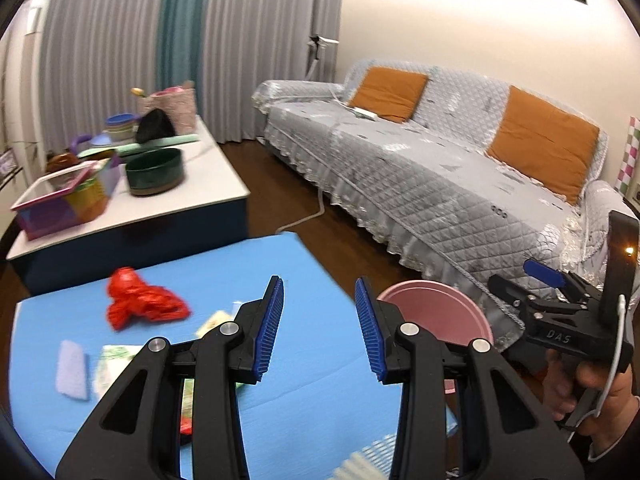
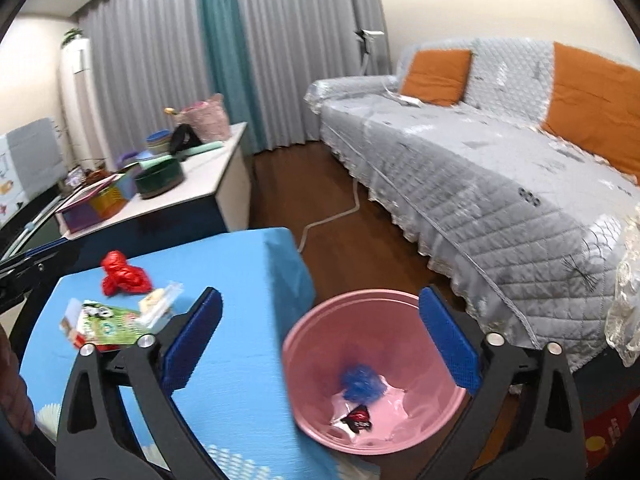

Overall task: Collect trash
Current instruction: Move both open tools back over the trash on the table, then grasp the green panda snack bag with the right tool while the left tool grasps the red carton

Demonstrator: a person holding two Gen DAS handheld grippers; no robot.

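Your right gripper point(image 2: 320, 336) stands wide open and empty, above the pink bin point(image 2: 374, 376) at the lower centre of its frame. Inside the bin already lie a blue crumpled piece point(image 2: 360, 386) and a small red-black wrapper point(image 2: 358, 420), so I judge part of the work is done. Your left gripper point(image 1: 320, 328) is half open with nothing between the pads.

On the blue table point(image 1: 312, 396), at the lower left, remain the red plastic bag point(image 1: 140, 304), a pale sponge-like piece point(image 1: 72, 370) and some printed wrappers point(image 2: 108, 320). The bin stands just beside the table's right edge, near the sofa point(image 1: 440, 184); the floor between them is narrow.
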